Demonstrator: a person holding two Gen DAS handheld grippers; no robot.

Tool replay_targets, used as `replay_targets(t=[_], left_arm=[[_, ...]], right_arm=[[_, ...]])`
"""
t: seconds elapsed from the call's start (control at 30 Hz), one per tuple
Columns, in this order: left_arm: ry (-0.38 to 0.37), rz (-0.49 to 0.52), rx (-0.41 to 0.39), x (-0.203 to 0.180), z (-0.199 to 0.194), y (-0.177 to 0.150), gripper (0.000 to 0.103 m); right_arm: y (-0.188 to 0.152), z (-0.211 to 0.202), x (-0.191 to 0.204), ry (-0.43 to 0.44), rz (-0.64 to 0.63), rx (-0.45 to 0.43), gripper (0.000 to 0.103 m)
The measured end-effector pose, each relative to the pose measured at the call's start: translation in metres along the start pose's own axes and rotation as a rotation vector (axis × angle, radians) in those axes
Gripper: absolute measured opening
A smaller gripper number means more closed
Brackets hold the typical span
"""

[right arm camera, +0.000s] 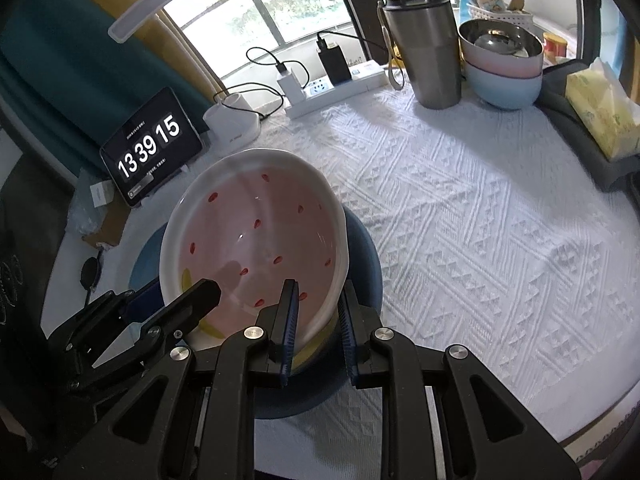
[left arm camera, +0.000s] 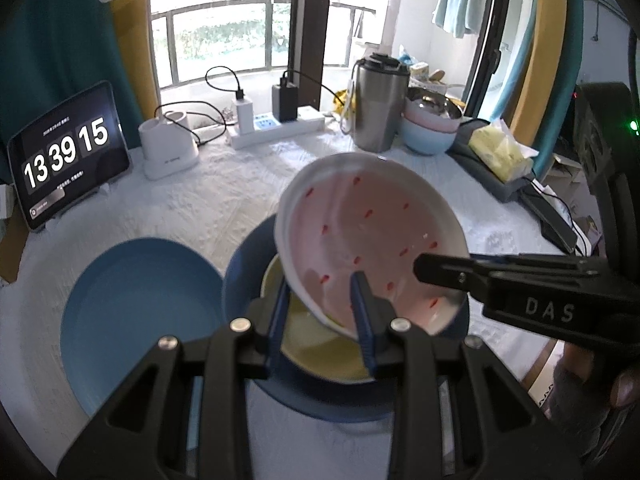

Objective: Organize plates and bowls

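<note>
left fingers (left arm camera: 322, 312): pinching near rim of pink seed-dotted bowl (left arm camera: 372, 240)
right fingers (right arm camera: 318, 312): pinching same bowl's opposite rim
below fingers: yellow bowl (left arm camera: 320, 344) on dark blue plate (left arm camera: 240, 280)

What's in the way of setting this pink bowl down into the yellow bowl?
Nothing visible. The pink bowl, gripped at its rim by both the left gripper and the right gripper, hangs tilted right over the yellow bowl, which sits on the dark blue plate with its inside bare.

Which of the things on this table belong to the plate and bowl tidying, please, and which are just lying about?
Job: pink bowl gripped by left gripper and right gripper; yellow bowl; dark blue plate; light blue plate; stacked bowls.
Lying about: tablet clock, steel tumbler, power strip, tissues.
</note>
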State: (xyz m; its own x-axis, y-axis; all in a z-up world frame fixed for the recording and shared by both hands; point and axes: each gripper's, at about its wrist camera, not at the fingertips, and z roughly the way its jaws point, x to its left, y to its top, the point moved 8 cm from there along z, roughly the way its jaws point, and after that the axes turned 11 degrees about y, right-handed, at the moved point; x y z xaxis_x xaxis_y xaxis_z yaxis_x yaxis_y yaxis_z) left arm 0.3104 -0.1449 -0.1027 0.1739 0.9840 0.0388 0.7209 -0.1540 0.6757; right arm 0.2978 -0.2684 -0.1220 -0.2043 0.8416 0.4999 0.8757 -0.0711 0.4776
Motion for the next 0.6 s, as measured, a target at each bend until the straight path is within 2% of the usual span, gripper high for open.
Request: replay_targets(t=[0.6], left_arm=[[-0.009, 0.0, 0.06, 0.005, 0.011, -0.02, 0.032]], right_arm=[[-0.008, 0.007, 0.001, -0.024, 0.011, 0.044, 0.024]])
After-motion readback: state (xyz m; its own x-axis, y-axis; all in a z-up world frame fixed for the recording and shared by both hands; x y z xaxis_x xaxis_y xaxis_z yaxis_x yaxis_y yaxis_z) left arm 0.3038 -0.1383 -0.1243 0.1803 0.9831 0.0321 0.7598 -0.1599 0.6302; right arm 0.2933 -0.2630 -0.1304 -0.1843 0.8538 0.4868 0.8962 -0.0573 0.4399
